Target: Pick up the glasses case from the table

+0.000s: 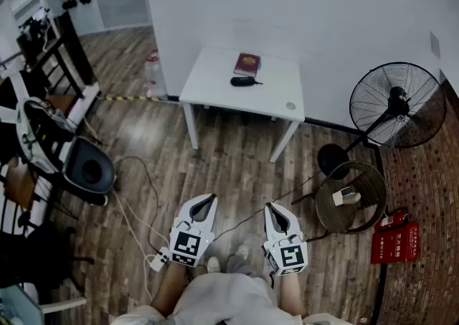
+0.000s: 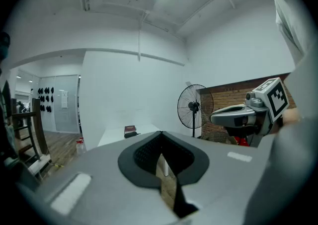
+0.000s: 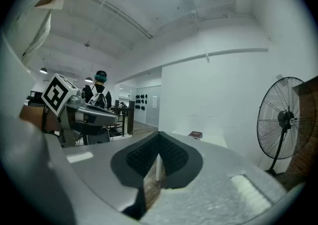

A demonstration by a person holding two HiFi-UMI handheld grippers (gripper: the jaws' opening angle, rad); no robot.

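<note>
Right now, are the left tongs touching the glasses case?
Apart. The head view shows the left tongs over the floor, well short of the table where the glasses case lies.

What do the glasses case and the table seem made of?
Case: plain black, maybe plastic or leatherette; too small to be sure. Table: smooth matte white top and legs, likely laminate or painted metal.

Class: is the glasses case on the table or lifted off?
On it: the glasses case lies flat on the white table, beside a red book.
</note>
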